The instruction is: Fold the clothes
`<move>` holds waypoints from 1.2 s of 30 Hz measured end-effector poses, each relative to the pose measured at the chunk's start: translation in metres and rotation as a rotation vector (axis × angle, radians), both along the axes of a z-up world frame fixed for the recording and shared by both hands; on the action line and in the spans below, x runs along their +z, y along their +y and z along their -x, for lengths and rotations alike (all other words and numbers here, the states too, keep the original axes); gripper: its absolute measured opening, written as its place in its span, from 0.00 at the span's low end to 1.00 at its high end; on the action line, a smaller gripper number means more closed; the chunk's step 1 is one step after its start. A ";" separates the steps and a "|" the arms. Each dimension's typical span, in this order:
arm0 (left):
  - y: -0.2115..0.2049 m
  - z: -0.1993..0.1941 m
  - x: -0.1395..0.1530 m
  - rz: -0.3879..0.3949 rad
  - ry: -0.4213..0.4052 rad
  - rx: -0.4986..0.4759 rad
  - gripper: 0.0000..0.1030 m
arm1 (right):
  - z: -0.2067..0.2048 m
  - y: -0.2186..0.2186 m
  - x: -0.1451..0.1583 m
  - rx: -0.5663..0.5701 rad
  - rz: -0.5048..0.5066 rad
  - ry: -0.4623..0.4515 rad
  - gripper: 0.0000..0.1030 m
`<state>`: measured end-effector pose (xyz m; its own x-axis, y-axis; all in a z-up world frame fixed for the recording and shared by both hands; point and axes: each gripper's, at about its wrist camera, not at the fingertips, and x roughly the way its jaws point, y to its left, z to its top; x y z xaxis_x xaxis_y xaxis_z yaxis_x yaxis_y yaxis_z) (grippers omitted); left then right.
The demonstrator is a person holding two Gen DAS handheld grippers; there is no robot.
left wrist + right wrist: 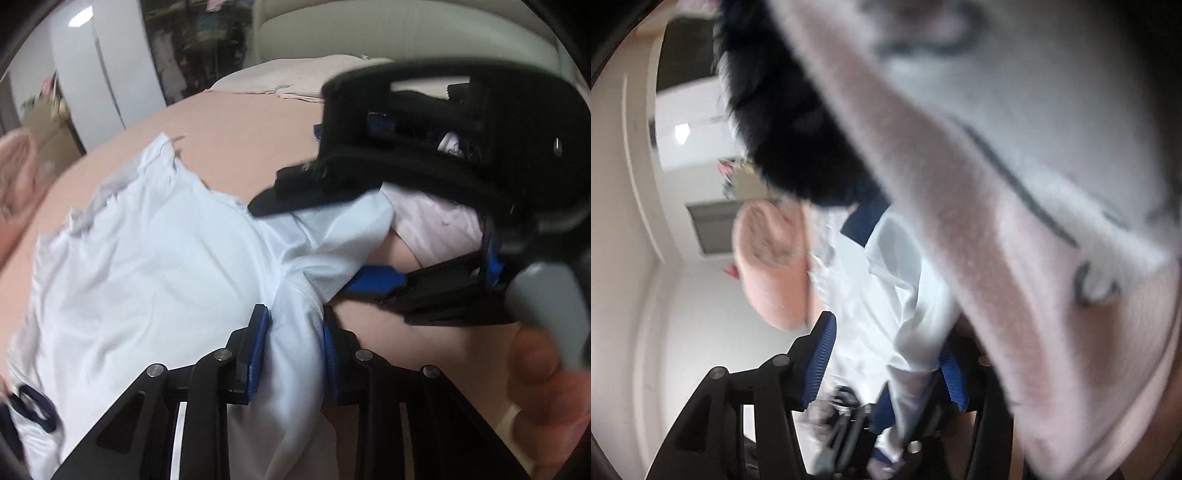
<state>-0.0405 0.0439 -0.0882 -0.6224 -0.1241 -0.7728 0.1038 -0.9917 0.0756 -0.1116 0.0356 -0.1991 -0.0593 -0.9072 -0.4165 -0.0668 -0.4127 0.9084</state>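
While my left gripper [295, 354] pinched a bunched fold of the thin white shirt [147, 266], my right gripper [882, 365] straddled the same fabric; grip unclear. I judged matching tension would fold cleanly. The shirt lay on a pinkish bedsheet [240, 140], wardrobe [122, 66] behind.

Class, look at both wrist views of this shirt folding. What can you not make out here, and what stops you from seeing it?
- Right wrist view: the right gripper grip on the white shirt is unclear; blur and a pink garment cover much of the frame.
- Left wrist view: the shirt's lower part is cut off by the frame edge and hidden by the left gripper.
- Left wrist view: the dark print is blurred, unreadable.
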 end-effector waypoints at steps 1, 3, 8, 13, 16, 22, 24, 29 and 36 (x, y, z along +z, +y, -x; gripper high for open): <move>-0.001 -0.001 0.000 -0.006 0.007 0.005 0.21 | -0.001 -0.005 0.002 0.012 -0.039 0.020 0.48; -0.002 -0.005 0.000 -0.013 0.021 0.013 0.21 | -0.002 -0.011 0.002 0.018 -0.122 0.048 0.27; -0.001 -0.005 0.000 0.091 0.041 -0.017 0.21 | -0.008 -0.014 -0.002 0.022 -0.197 0.110 0.02; -0.014 -0.012 0.003 0.005 0.073 0.015 0.21 | -0.014 -0.044 0.028 0.127 -0.410 0.301 0.05; -0.027 -0.015 0.008 -0.093 0.097 0.042 0.20 | -0.019 -0.064 0.043 0.173 -0.502 0.409 0.05; -0.055 -0.026 0.011 -0.282 0.136 0.085 0.20 | -0.017 -0.100 0.073 0.292 -0.613 0.609 0.05; -0.070 -0.031 0.007 -0.389 0.145 0.122 0.20 | -0.026 -0.096 0.076 0.356 -0.655 0.686 0.05; -0.113 -0.043 -0.002 -0.687 0.174 0.233 0.19 | -0.047 -0.079 0.084 0.535 -0.740 0.867 0.05; -0.155 -0.060 -0.022 -0.980 0.236 0.324 0.19 | -0.078 -0.111 0.093 0.651 -0.900 1.040 0.05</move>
<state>0.0193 -0.1107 -0.1099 -0.8188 0.3009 -0.4889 0.2819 -0.5312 -0.7990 -0.0334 -0.0755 -0.1056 -0.3688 -0.3654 -0.8547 0.8307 -0.5421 -0.1266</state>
